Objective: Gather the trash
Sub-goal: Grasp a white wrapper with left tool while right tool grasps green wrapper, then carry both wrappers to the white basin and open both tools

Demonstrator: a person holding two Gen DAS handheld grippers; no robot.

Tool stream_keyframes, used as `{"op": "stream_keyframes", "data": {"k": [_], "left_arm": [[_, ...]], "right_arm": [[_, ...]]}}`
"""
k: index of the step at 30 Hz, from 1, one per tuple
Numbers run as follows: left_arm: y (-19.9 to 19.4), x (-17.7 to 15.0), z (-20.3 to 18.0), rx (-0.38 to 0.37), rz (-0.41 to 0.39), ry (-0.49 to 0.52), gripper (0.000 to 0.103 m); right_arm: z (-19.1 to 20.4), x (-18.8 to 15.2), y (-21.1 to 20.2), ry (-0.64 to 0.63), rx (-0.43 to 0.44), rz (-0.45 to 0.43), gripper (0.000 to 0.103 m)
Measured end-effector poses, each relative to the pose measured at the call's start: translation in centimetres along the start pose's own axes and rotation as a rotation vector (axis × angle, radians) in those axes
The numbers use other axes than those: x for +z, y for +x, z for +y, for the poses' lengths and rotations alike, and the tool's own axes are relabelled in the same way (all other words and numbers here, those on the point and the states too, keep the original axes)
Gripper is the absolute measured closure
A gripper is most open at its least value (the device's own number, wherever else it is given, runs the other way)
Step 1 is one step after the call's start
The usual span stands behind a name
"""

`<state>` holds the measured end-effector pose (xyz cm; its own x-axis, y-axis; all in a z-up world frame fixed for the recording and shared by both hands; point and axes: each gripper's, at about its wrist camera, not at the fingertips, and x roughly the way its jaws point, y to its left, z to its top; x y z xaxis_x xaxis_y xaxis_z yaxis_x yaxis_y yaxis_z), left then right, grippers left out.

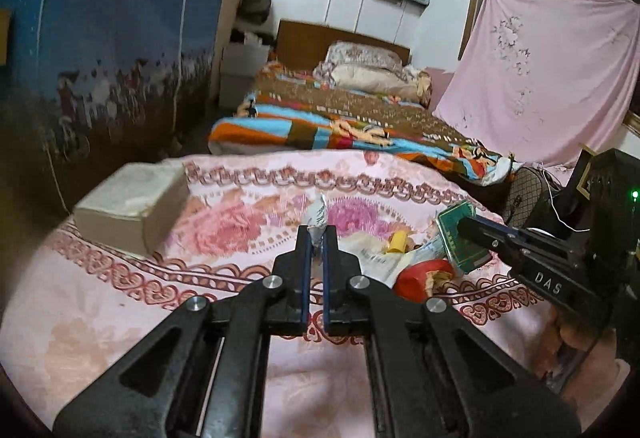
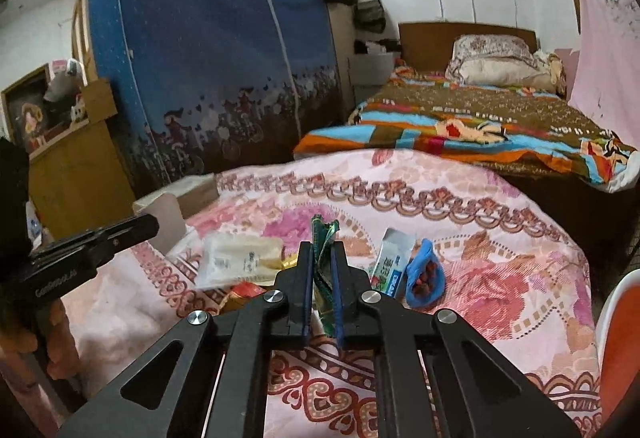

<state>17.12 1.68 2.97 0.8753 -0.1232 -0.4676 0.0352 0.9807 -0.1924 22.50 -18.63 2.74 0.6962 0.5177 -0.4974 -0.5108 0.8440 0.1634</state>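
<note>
My left gripper (image 1: 316, 234) is clenched on a small silvery scrap of wrapper (image 1: 318, 216), which sticks up from between the pads, lifted clear of the pink flowered bedspread (image 1: 120, 298). My right gripper (image 2: 322, 258) is clamped on a crumpled green wrapper (image 2: 323, 234) that pokes out above and below the pads.

More trash lies on the bedspread around the right gripper: a clear plastic bag (image 2: 236, 258) to its left, a white and blue packet (image 2: 390, 258) just to its right, and a blue pouch (image 2: 424, 274) beside that. In the left wrist view I also see a red wrapper (image 1: 420, 278) and a small yellow piece (image 1: 398, 242) below the right gripper. A pale box (image 1: 136, 202) sits at the bedspread's left edge, well apart from the trash
</note>
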Motion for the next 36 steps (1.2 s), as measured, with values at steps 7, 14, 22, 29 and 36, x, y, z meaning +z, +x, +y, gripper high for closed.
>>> {"op": "stream_keyframes", "data": {"k": [7,14,22,29,36], "left_arm": [[-2.2,-0.1,-1.9,0.023,-0.110,0.080,0.103],[-3.2,0.1,-4.8,-0.031,-0.202,0.124,0.103],[-4.0,1.3,-9.8,-0.155,-0.295,0.204,0.103],[-3.7,1.9,-14.1,-0.262,-0.315,0.258,0.103],[-3.1,2.2,-17.8,-0.343,-0.324,0.318,0.103]], "right_arm": [[-0.1,0.0,-3.4,0.001,0.015,-0.178,0.097],[-0.5,-0.6,-8.0,0.006,-0.006,-0.410,0.097],[-1.9,-0.8,-11.5,0.023,-0.099,-0.540,0.097],[-4.1,-0.8,-14.1,0.038,-0.221,-0.622,0.096],[-6.4,-1.3,-16.5,0.072,-0.353,-0.658,0.096]]}}
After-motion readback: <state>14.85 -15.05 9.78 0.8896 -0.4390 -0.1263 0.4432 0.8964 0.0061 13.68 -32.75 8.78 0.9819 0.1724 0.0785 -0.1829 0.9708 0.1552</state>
